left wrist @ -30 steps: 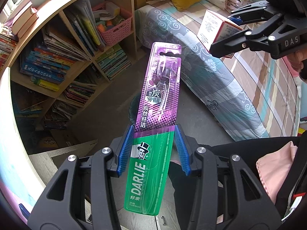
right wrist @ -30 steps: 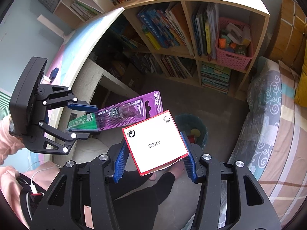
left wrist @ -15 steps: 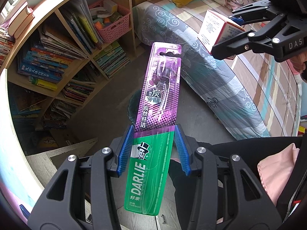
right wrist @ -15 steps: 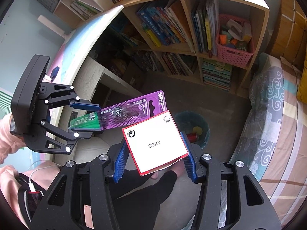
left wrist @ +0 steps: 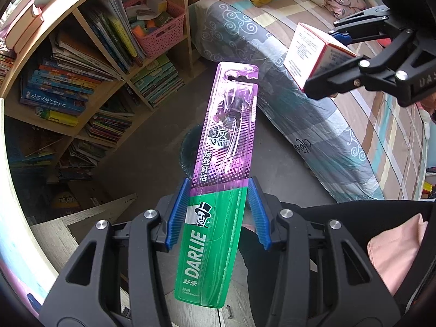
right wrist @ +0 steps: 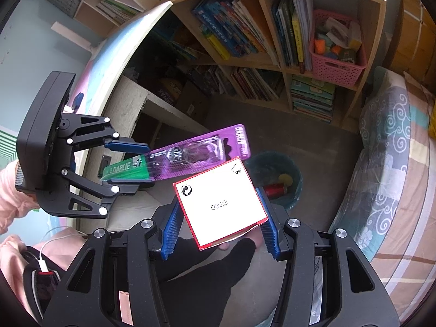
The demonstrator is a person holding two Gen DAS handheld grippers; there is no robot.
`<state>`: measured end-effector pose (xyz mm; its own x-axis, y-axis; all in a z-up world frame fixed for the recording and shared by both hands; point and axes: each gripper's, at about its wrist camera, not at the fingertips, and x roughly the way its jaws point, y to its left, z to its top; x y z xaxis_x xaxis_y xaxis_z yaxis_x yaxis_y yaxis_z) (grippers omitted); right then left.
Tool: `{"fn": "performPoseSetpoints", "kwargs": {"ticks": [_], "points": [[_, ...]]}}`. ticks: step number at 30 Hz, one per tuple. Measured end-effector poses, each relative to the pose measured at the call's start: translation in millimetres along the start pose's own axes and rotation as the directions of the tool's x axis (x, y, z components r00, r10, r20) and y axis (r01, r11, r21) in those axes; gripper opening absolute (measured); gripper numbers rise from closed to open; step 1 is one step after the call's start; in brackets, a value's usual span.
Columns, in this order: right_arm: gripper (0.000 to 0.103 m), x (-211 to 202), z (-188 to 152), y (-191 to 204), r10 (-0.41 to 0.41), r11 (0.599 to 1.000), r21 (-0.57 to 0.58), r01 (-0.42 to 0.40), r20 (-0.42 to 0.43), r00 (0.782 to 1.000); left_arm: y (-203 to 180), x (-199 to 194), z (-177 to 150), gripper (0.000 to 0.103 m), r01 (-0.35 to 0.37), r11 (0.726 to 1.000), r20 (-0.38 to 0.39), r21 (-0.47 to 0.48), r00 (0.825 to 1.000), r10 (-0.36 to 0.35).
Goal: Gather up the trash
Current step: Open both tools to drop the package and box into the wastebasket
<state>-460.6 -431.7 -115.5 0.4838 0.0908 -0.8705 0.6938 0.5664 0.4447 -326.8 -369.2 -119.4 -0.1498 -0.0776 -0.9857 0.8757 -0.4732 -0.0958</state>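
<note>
Trash bin [right wrist: 297, 188], the teal one sitting right of centre on the grey floor in our right wrist view, holds a red can [right wrist: 275, 190] and a yellow round piece [right wrist: 285, 177]. At upper right, a pink basket [right wrist: 336, 72] on the bookshelf [right wrist: 283, 66] is full of small toys and boxes.

In our left wrist view the toothbrush pack [left wrist: 222, 169] stands up the middle of the frame. Our left gripper [left wrist: 218, 212] has its blue pads on either side of the pack's green lower part; the jaws are opening, the right pad standing just clear of the pack's edge. At upper right, our right gripper [left wrist: 331, 62] carries the white box [left wrist: 310, 53].

From the right wrist, that box [right wrist: 220, 203] sits tilted between the blue pads, filling the centre; these jaws are opening too, and the box is between them.

Compared with a second ago, both items sit where they did, and both pairs of pads stand slightly wider.
</note>
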Motion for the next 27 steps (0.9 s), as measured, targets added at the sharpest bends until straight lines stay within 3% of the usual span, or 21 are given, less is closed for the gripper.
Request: {"fn": "performPoseSetpoints", "kwargs": {"ticks": [1,2,3,4,16,27], "points": [[0.062,1.8,1.9,-1.4,0.002,1.0,0.006,-0.002,-0.009,1.0,-1.0,1.6,1.4,0.046,-0.009,1.0,-0.004,0.009,1.0,0.009],[0.069,3.1,4.1,-3.4,0.0,1.0,0.016,0.0,-0.014,1.0,-2.3,3.8,4.0,0.063,-0.033,0.999,-0.004,0.025,0.999,0.033],[0.076,2.7,5.7,-5.3,-0.003,1.0,0.026,0.003,-0.006,1.0,-3.9,5.1,6.1,0.071,-0.062,0.997,0.006,0.04,0.998,0.062],[0.076,1.1,6.9,-8.2,0.005,0.999,0.036,-0.006,0.005,1.0,-4.7,6.1,8.2,0.076,-0.092,0.994,0.015,0.054,0.996,0.091],[0.075,-14.7,11.3,-36.4,-0.01,0.995,0.095,0.009,0.018,1.0,12.6,5.1,8.8,0.077,-0.094,0.996,-0.01,0.004,0.996,0.094],[0.075,-13.3,18.4,-25.9,0.0,0.998,0.069,-0.001,0.013,1.0,22.8,-12.1,4.2,0.084,-0.114,0.992,0.025,-0.055,0.993,0.116]]}}
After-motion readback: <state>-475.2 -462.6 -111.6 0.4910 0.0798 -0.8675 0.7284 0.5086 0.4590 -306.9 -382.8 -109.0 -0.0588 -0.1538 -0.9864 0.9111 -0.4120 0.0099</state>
